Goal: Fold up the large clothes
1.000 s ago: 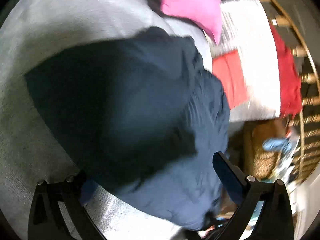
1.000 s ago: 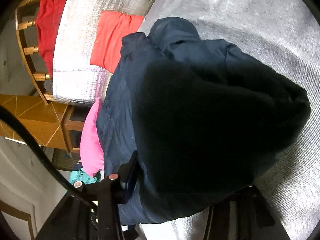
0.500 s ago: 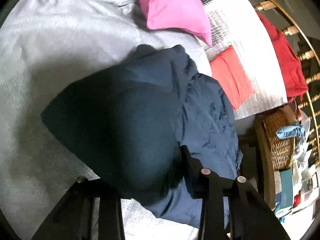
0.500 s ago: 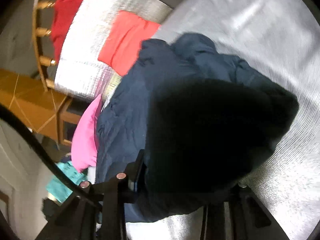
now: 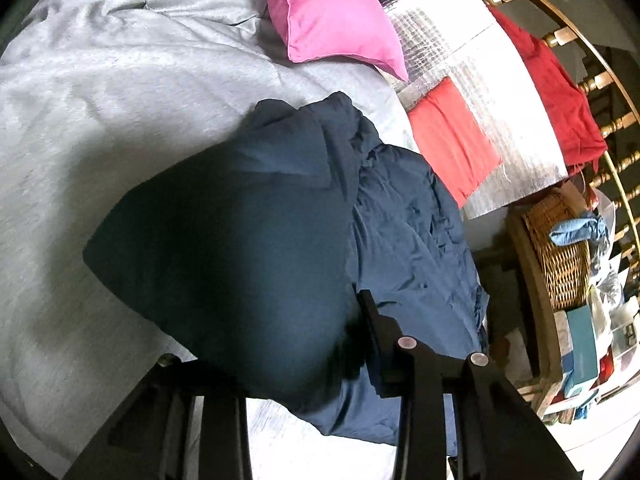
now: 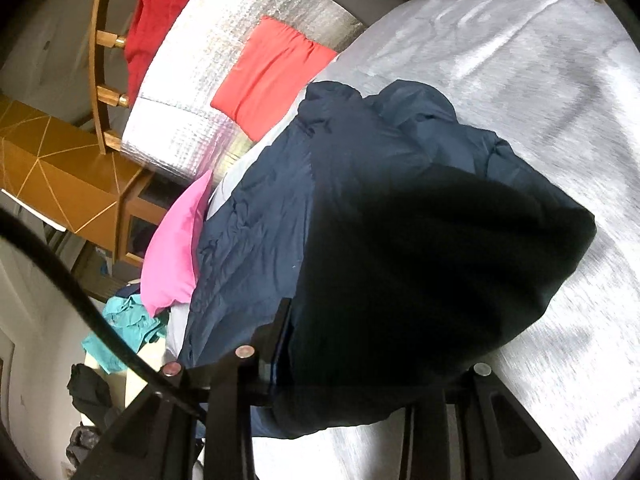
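Both tools (image 5: 272, 344) (image 6: 376, 344) clamp the navy garment (image 5: 400, 240), which hides one finger each.

Both tools — left (image 5: 276, 344), right (image 6: 376, 344) — clamped, angled downward

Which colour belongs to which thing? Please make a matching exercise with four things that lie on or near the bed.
Things:
1. pillow
2. large garment held by both grippers
3. bed sheet
4. folded cloth on the silver mat

Colours:
a. light grey
b. red
c. pink
d. dark blue

Pairs: 1-c, 2-d, 3-a, 4-b
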`<state>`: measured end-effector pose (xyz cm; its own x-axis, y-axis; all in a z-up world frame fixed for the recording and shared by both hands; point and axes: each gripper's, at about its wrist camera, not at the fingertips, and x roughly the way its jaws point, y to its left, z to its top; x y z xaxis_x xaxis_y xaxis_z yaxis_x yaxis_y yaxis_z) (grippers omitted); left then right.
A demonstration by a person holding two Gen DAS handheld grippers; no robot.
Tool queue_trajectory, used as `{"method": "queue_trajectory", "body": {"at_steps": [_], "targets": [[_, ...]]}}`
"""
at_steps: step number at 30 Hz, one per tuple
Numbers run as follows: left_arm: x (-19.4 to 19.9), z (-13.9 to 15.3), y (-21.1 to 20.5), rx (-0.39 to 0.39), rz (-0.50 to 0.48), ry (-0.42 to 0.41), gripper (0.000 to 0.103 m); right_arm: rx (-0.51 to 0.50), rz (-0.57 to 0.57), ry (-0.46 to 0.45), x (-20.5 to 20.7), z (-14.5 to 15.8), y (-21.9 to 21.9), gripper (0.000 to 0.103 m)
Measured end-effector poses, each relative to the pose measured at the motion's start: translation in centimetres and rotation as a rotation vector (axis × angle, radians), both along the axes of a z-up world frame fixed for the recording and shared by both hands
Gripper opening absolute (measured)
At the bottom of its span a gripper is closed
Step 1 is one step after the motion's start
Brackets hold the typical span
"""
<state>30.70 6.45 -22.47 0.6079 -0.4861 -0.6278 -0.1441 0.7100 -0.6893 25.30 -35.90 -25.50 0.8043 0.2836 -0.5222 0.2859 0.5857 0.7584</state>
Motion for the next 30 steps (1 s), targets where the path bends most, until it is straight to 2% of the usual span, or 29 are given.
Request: {"method": "queue_trajectory", "body": {"at_steps": [8,11,12,14,16,19,23,26,28,30], "targets": [[-0.9,-0.6,0.1,0.014,0.005,0.021,0.037,-0.013,0.013,0.017,-1.4,-0.5,0.2,0.035],[-0.4,-1.5,0.1,0.04,0.005,0.072,0.051,-0.001,0.021,0.049,-1.1,-1.3,-0.1,0.035],[-0.4,-1.8,0.2,0.043,0.008,0.089,0.062,0.009,0.027,0.059,-1.0,-1.6,-0.3,0.038],[-0.3,-2.2,0.7,0.054,0.009,0.129,0.075,0.047,0.032,0.074,-1.2,-1.9,-0.7,0.043],[-0.6,-2.2,1.2,0.047,-0.006,0.133,0.075,0.083,0.046,0.088,-1.6,-1.8,-1.2,0.043],[-1.8,-1.4,2.3,0.063,-0.007,0.113,0.076,0.094,0.08,0.108,-3.3,-0.7,-2.0,0.056],[-4.3,1.1,3.9,0.196,0.03,0.04,0.075,0.036,0.106,0.097,-6.2,1.2,-3.1,0.058],[-5.5,4.2,3.7,0.328,0.065,-0.062,0.076,-0.064,0.118,0.024,-8.2,3.9,-3.8,0.058],[-5.6,5.9,2.3,0.427,0.054,-0.12,0.079,-0.138,0.134,-0.039,-8.6,5.8,-3.7,0.058],[-5.2,6.9,0.8,0.495,0.029,-0.153,0.084,-0.176,0.16,-0.069,-7.8,7.1,-3.6,0.049]]}}
